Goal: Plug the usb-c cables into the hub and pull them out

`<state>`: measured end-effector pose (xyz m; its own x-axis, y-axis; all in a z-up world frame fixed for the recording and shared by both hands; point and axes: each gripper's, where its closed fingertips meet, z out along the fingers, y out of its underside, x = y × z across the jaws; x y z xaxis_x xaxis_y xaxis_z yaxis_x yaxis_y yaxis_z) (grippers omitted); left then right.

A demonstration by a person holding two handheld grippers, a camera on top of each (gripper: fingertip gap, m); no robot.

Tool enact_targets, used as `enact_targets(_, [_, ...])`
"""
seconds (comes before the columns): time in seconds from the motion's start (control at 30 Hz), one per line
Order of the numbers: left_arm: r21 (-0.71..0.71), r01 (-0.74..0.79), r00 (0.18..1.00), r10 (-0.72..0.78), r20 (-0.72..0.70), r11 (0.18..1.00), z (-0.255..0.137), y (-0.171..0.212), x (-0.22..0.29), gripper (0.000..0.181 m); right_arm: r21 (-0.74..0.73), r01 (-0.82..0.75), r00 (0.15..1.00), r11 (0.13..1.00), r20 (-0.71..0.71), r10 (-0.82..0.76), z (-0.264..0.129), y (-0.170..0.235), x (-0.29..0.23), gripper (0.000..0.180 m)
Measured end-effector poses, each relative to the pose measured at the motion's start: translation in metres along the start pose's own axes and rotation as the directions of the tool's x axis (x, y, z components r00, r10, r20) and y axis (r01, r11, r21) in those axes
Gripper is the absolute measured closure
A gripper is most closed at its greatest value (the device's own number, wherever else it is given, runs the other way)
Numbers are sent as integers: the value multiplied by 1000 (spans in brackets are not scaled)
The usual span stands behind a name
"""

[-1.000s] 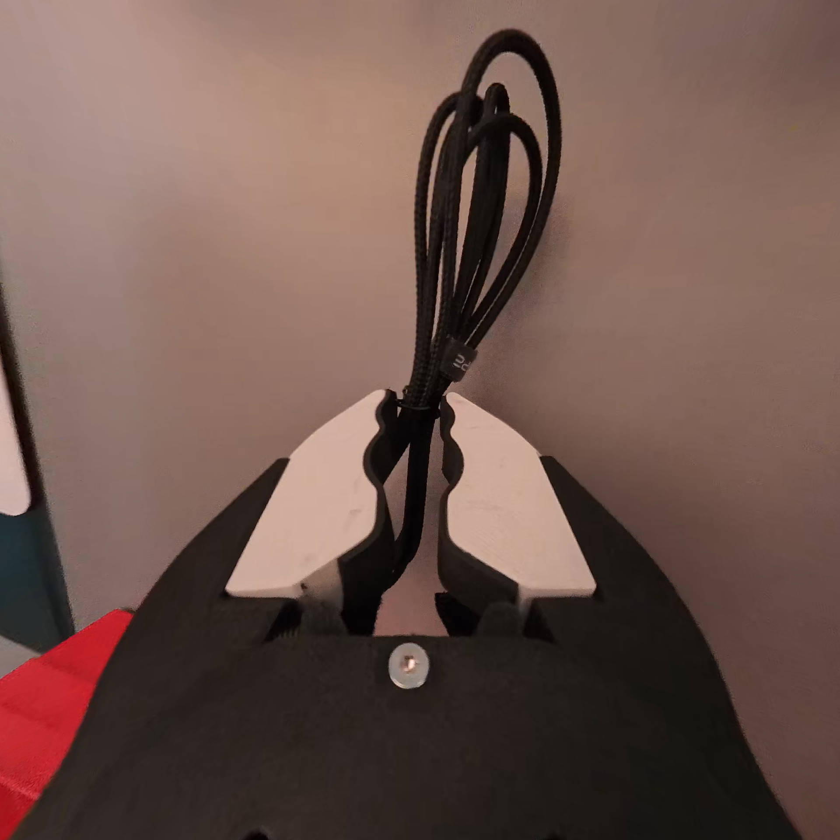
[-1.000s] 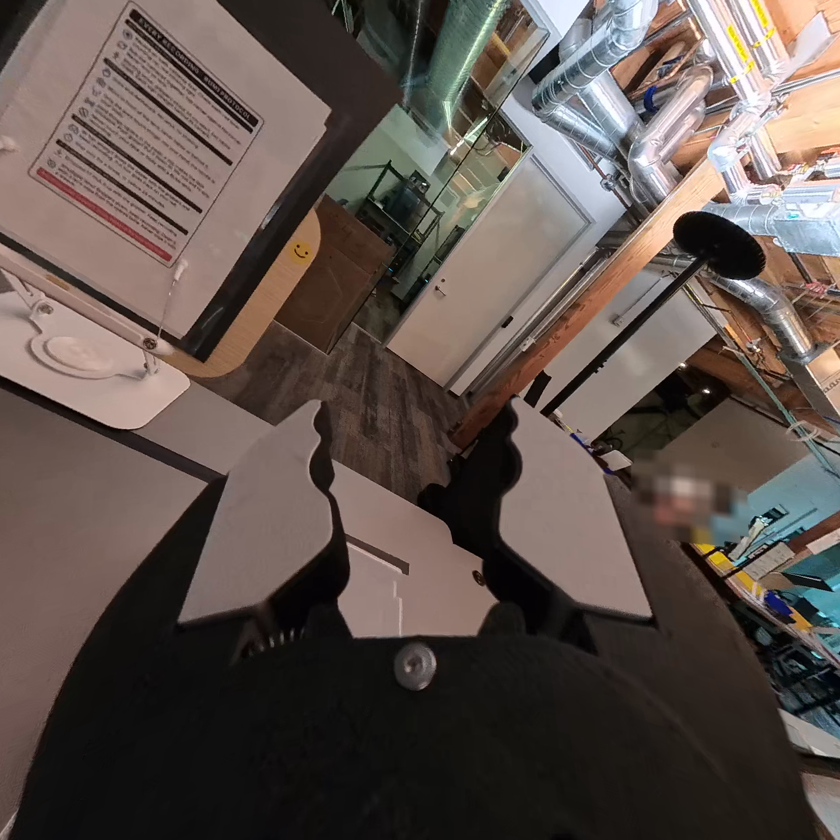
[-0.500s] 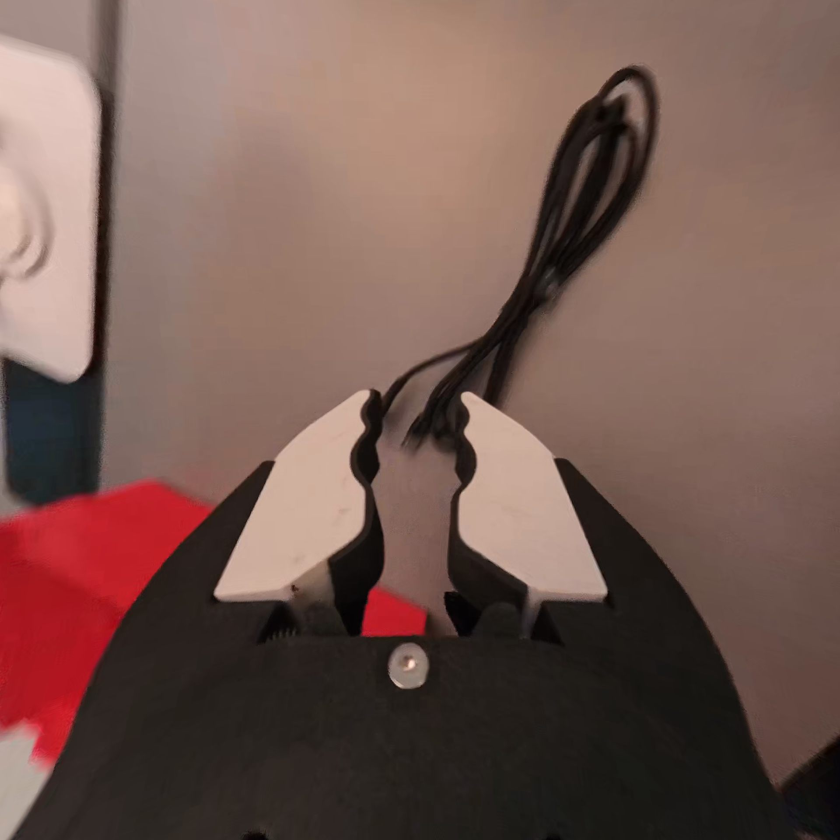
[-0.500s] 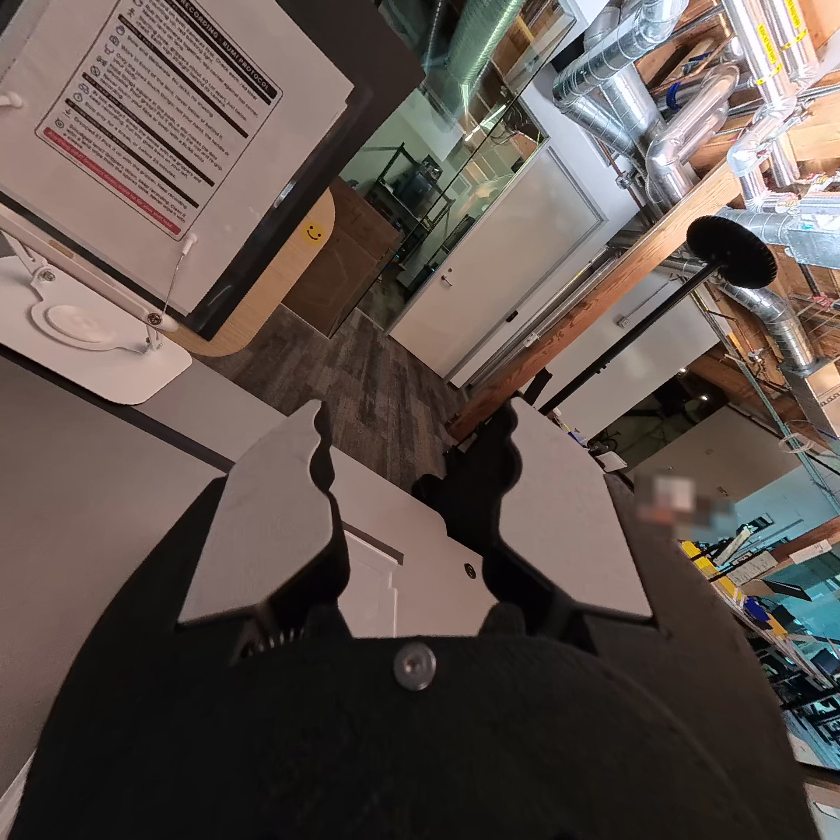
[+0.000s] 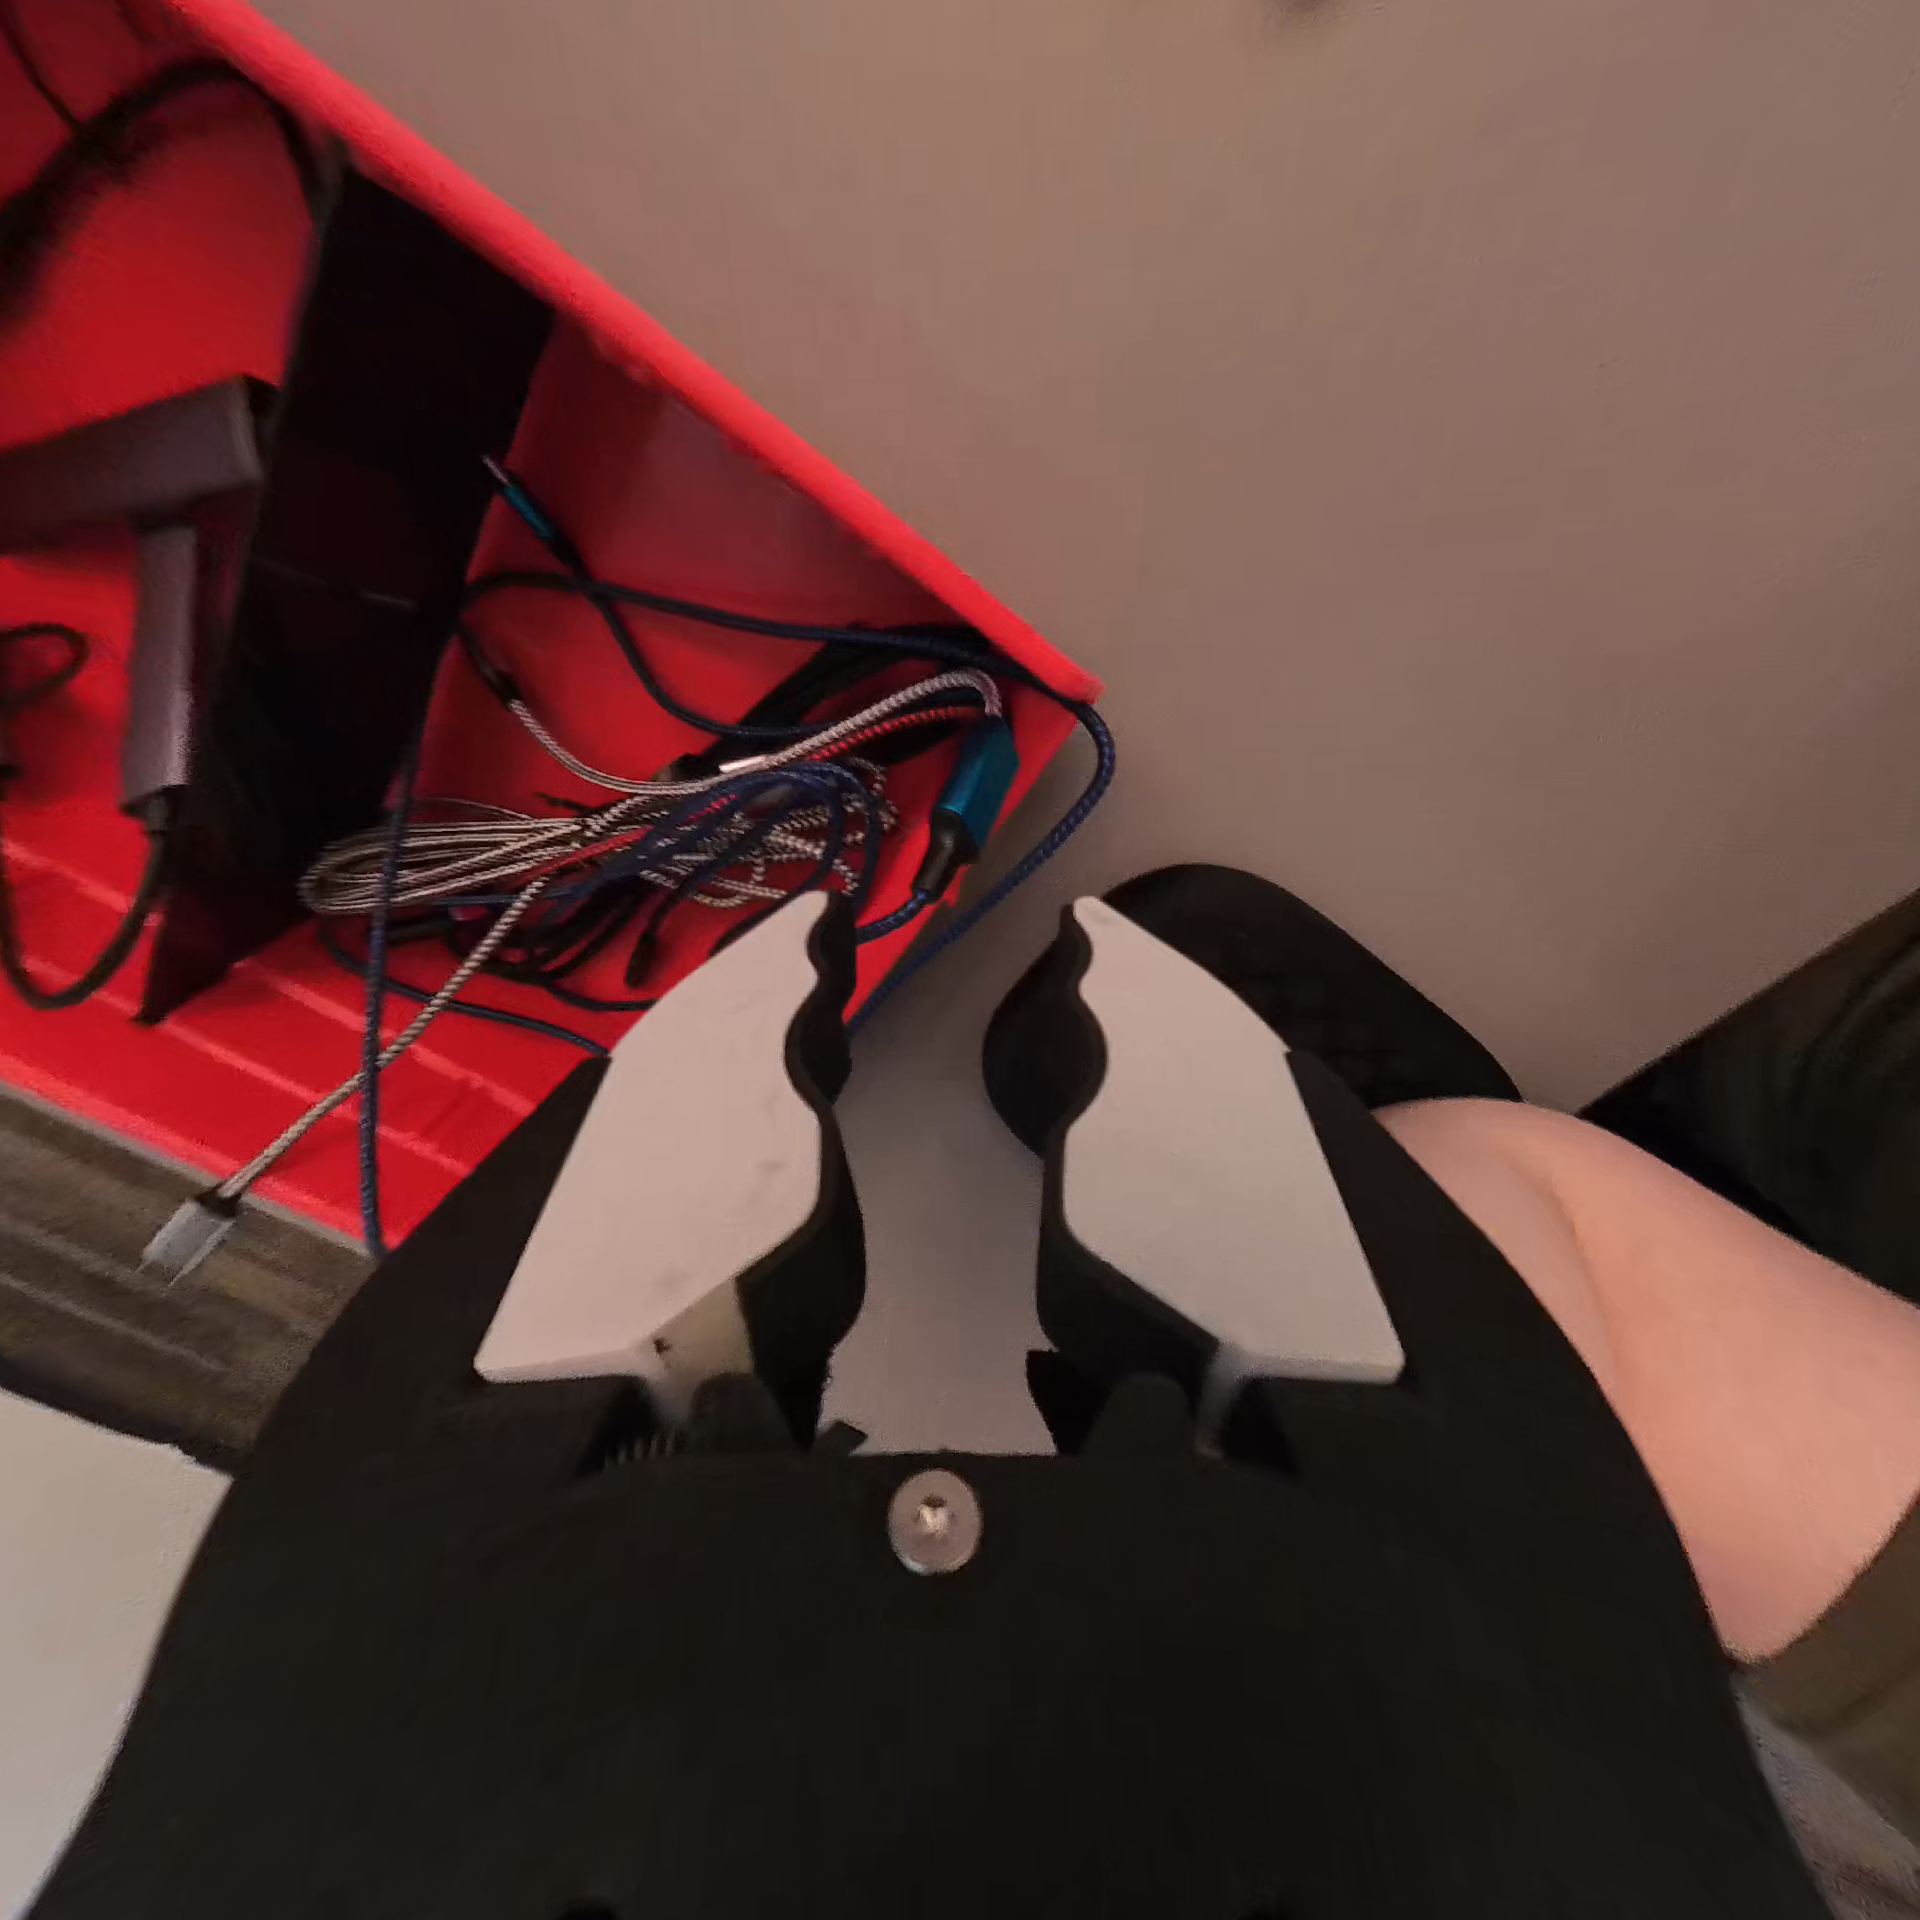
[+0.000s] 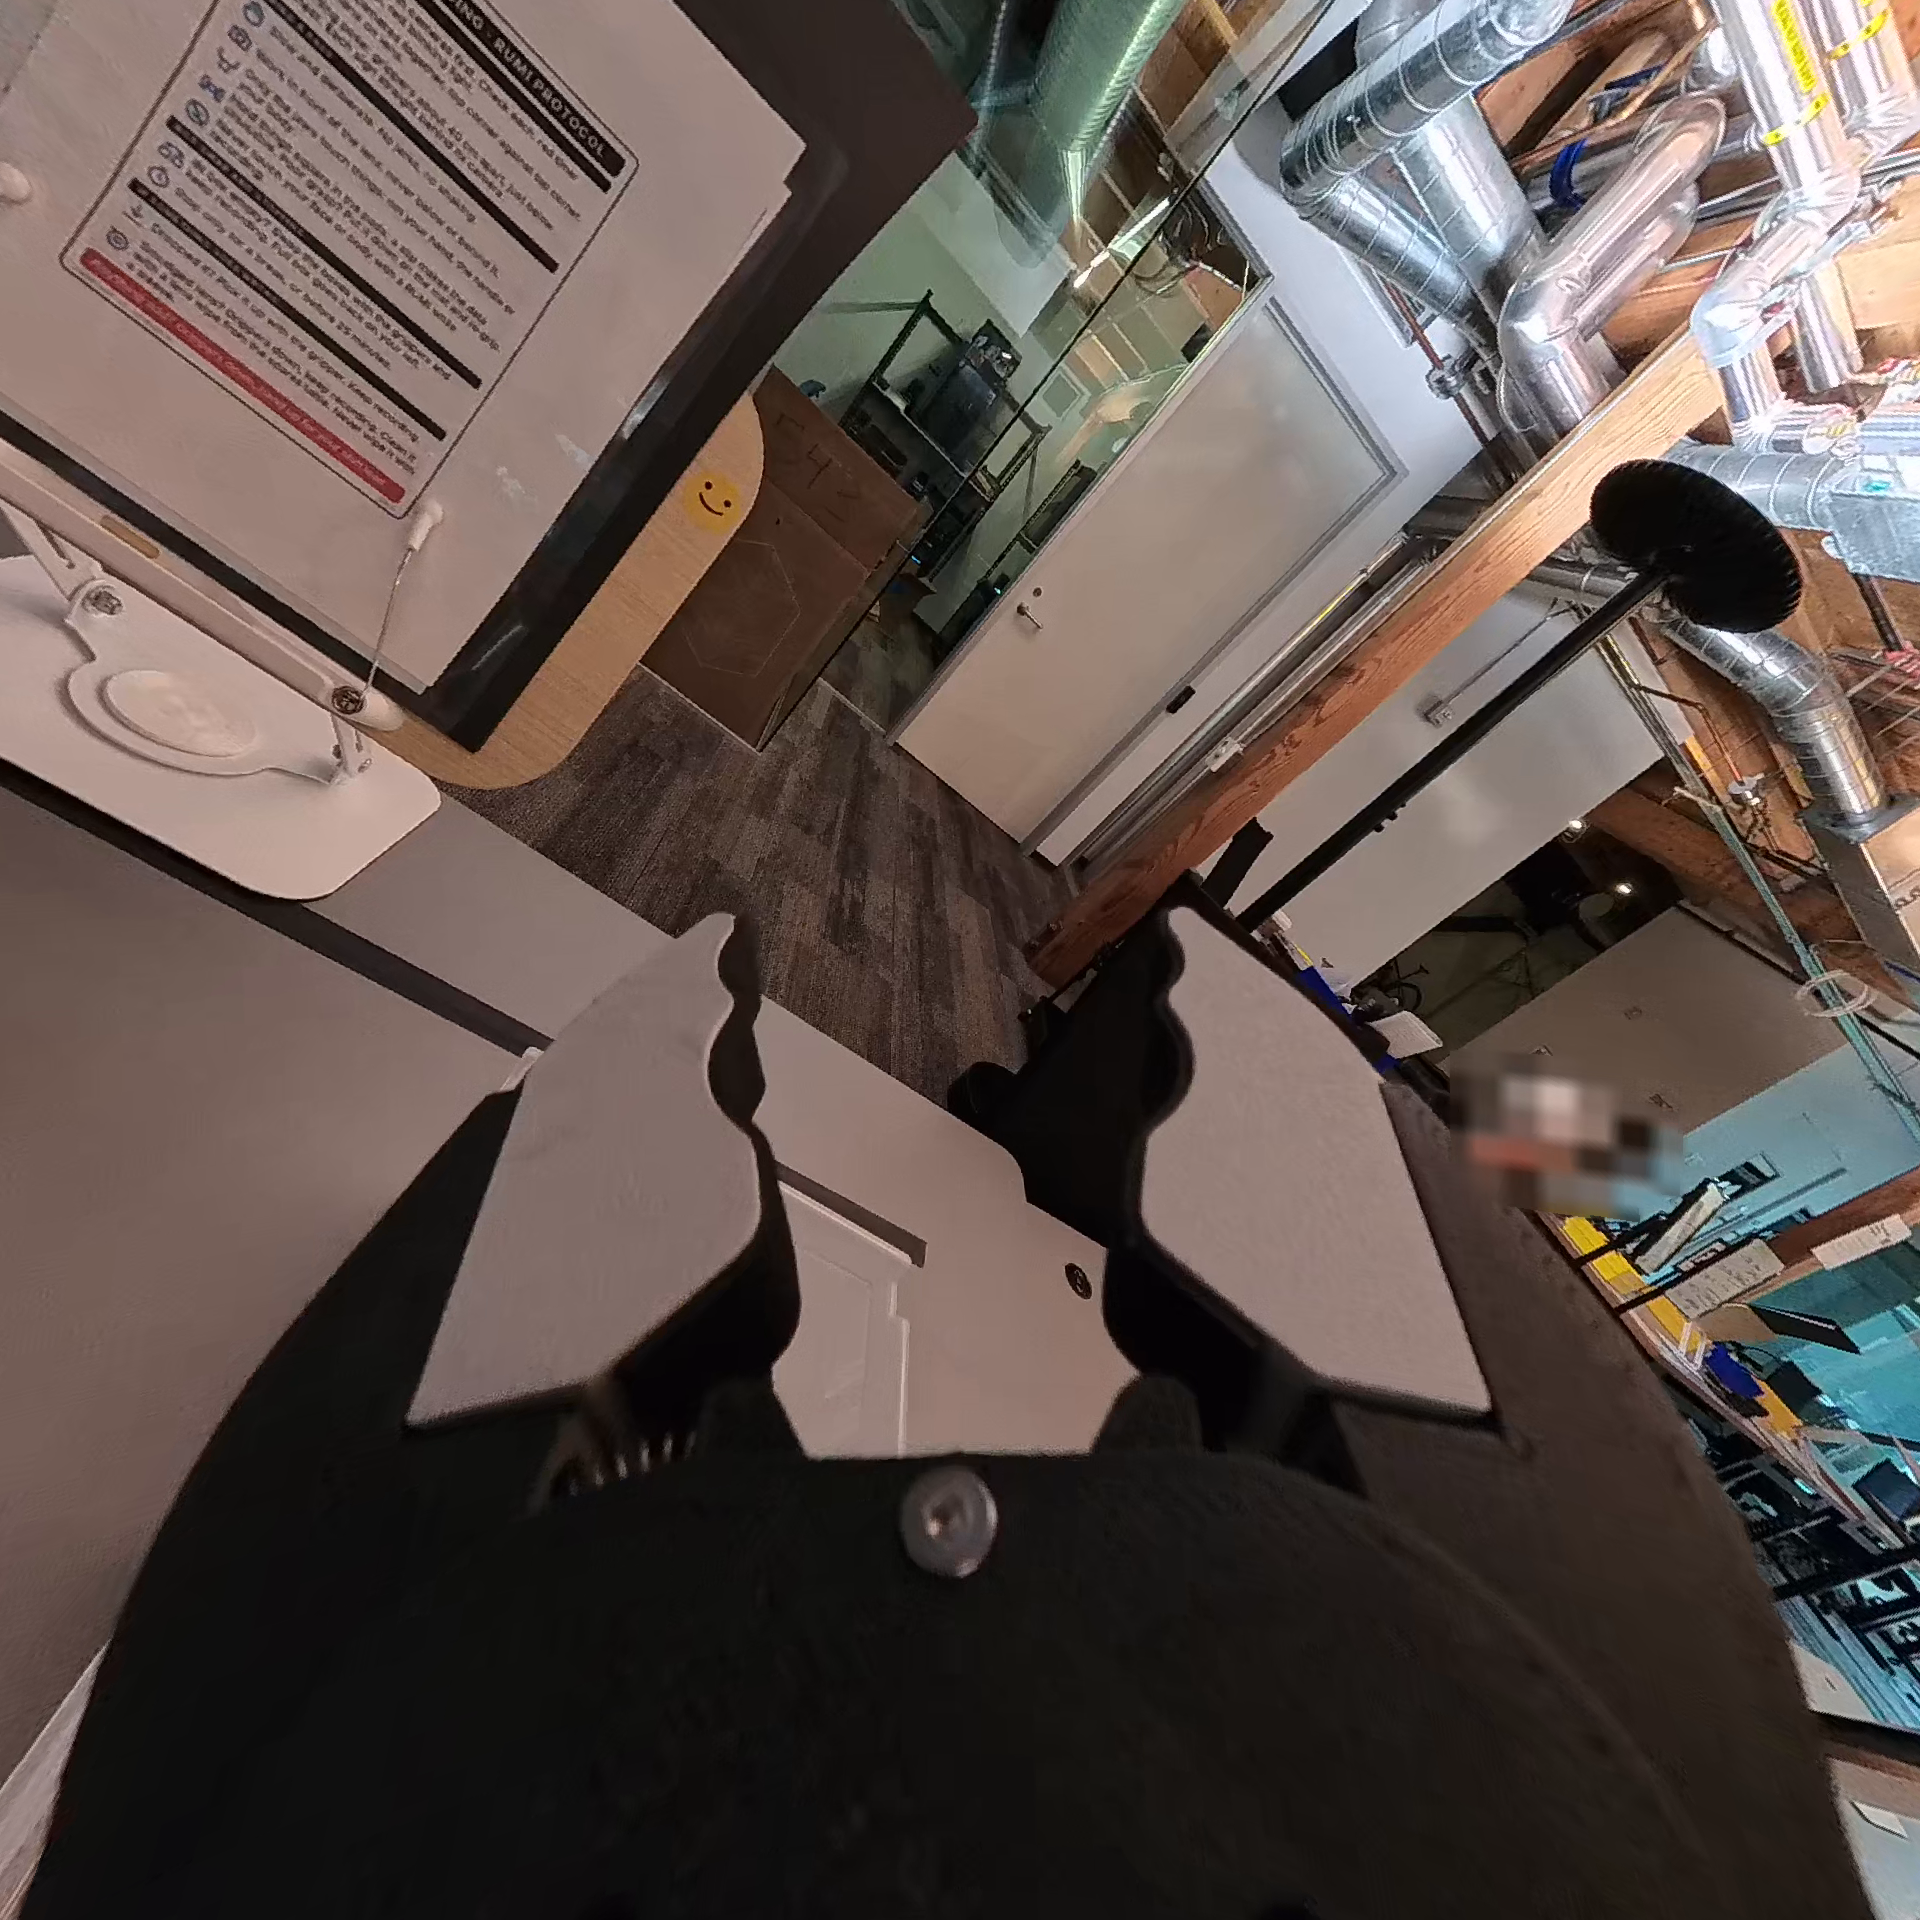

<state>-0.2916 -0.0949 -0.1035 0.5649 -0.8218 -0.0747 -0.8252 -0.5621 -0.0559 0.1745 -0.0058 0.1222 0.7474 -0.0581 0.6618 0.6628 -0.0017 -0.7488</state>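
1. One second earlier the left tool (image 5: 951,914) was clamped on a bundled black cable over the plain grey bench (image 5: 1351,416); half a second later it had let go, with the bundle lying just ahead of its tips. Now its jaws stood apart with nothing between them, and the black bundle was out of the left wrist view.
2. In that view a red tray (image 5: 665,436) had come in, ahead and to the left of the left tool, on the bench.
3. The right tool (image 6: 951,935) had barely shifted: jaws wide apart, empty, aimed out across the room over a white desk (image 6: 935,1174).
4. Inside the tray lay a tangle of cables (image 5: 644,831): silver-braided, dark blue-braided and black ones, loosely looped, just ahead of the left tool's left finger.
5. One blue cable (image 5: 1081,821) hung over the tray's near corner; a blue-shelled plug (image 5: 977,784) lay inside that corner.
6. A silver plug (image 5: 192,1236) trailed over the tray's edge, left of the left tool.
7. A grey block (image 5: 135,468) sat farther left in the tray; blur left it unclear whether this was the hub.
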Motion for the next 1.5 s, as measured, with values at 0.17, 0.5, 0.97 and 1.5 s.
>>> enact_targets(0.17, [-61,-12,994,5,-105,998,21,7,-5,144,-14,-3,1000,1000,10,3,2,4,-1,108])
enact_targets(0.5, [-144,-63,985,38,-168,988,33,7,-3,169,-41,20,999,999,29,-19,8,9,-7,108])
enact_targets(0.97, [601,52,943,-237,233,797,-117,-40,-53,167,-29,52,996,998,74,-50,12,0,-28,108])
enact_targets(1.5, [915,-160,979,180,98,370,-209,-127,102,167,309,-519,441,797,895,-59,-74,-141,-268,104])
